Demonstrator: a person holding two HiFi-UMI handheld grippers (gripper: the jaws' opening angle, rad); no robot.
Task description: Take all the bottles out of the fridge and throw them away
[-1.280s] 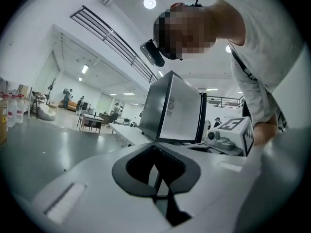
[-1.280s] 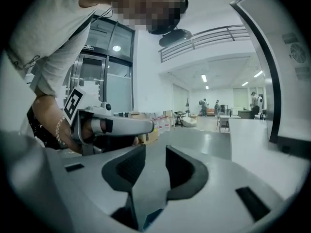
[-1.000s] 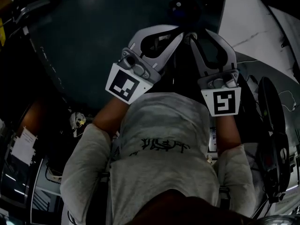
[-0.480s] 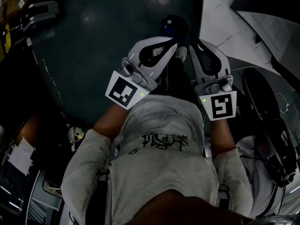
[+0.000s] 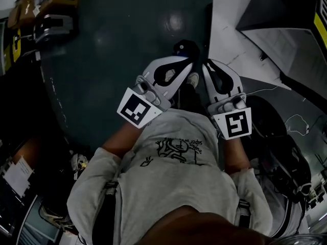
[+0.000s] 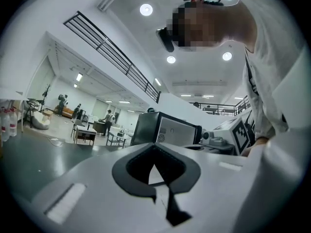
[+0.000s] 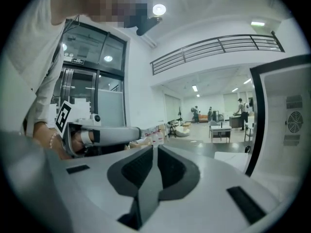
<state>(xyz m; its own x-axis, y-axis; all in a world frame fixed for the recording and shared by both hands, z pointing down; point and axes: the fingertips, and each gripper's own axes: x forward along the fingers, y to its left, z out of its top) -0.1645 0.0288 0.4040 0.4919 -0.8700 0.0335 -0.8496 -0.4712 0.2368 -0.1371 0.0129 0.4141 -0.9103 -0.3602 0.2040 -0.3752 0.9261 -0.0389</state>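
I hold both grippers side by side in front of my chest, pointing roughly level over the dark floor. My left gripper (image 5: pixel 188 66) (image 6: pixel 154 149) has its fingertips together and nothing between them. My right gripper (image 5: pixel 206 66) (image 7: pixel 155 148) has just been closing; its tips meet and it is empty too. A black-framed cabinet with a white side and a fan label, seemingly the fridge (image 6: pixel 167 130) (image 7: pixel 284 115) (image 5: pixel 286 14), stands ahead to the right. No bottle is in either gripper. Small red-capped bottles (image 6: pixel 7 121) stand far off at the left.
A white surface (image 5: pixel 240 40) carries the cabinet at the upper right of the head view. Yellow and black equipment (image 5: pixel 48 9) sits at the upper left. Cables and dark gear (image 5: pixel 286 152) lie at my right. Tables and people (image 6: pixel 99 125) stand far across the hall.
Both grippers have risen together and stayed side by side. The head view has shifted, and the white surface and the cabinet have come further into view at the upper right.
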